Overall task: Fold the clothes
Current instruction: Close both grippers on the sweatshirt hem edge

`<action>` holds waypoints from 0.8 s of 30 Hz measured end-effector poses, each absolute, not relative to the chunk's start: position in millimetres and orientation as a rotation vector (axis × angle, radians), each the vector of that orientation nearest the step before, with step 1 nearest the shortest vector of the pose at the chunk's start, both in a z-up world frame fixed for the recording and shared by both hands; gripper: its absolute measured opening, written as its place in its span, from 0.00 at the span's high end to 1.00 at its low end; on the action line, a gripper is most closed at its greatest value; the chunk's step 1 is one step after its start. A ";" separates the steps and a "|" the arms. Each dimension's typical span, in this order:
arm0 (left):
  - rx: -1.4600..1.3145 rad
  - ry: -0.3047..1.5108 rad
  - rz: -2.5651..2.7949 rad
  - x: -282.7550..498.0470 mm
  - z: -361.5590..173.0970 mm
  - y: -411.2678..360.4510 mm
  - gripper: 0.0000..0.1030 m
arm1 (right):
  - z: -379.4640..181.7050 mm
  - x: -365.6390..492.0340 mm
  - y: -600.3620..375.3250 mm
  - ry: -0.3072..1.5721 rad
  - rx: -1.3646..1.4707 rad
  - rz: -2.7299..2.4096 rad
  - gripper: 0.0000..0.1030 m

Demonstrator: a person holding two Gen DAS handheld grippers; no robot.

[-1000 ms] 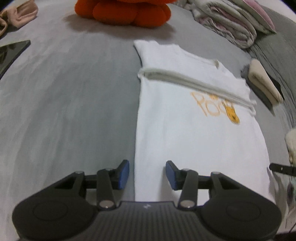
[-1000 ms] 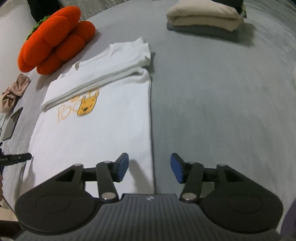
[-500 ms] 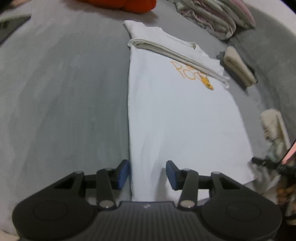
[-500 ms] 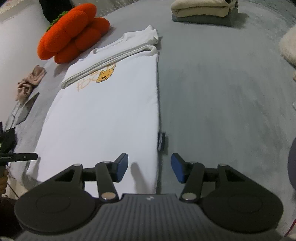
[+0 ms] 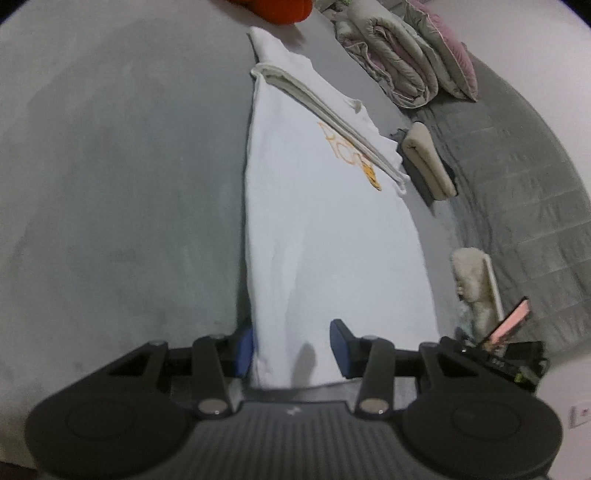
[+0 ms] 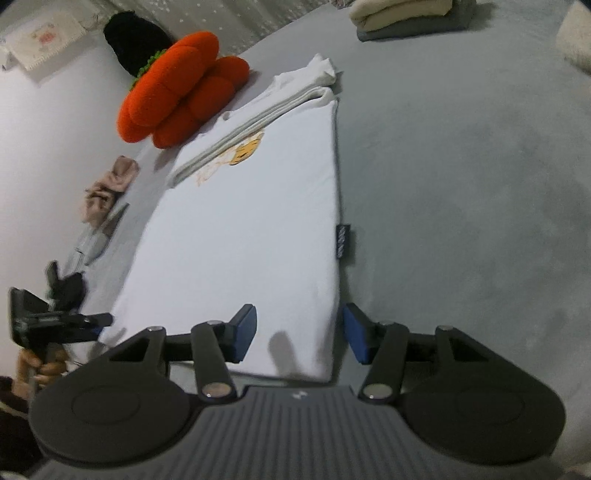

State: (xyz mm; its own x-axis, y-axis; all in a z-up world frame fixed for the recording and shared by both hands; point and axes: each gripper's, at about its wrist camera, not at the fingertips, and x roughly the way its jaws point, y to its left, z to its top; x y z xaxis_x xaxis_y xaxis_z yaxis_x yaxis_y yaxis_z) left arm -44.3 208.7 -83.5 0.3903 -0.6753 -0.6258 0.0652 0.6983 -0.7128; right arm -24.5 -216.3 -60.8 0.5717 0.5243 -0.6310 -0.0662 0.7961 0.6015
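The white cotton T-shirt with an orange print (image 6: 243,236) lies flat on the grey bed cover (image 6: 461,184). The left gripper (image 5: 291,347) and the right gripper (image 6: 299,334) each straddle a near corner, fingers apart, probably ready to pinch the hem and fold it away.

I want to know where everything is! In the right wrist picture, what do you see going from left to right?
Crumpled pink-beige cloth → orange pumpkin-shaped plush cushion → white T-shirt with an orange print → small dark fabric tag → folded cream and grey clothes stack
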 end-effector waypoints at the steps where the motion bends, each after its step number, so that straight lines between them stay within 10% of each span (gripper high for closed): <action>1: -0.672 1.081 -0.525 -44.5 -84.6 208.8 0.59 | -63.0 -26.2 -219.2 0.903 0.595 0.381 0.45; 24: -0.673 1.115 -0.593 -49.5 -93.0 199.2 0.73 | -76.6 -29.6 -230.7 0.918 0.725 0.424 0.67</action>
State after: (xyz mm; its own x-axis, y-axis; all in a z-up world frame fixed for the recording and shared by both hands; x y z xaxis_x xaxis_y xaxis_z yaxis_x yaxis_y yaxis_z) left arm -49.5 199.2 -93.0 0.3301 -0.7256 -0.6037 0.0946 0.6618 -0.7437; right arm -29.6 -230.7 -76.6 0.5515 0.6150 -0.5636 -0.0308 0.6902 0.7230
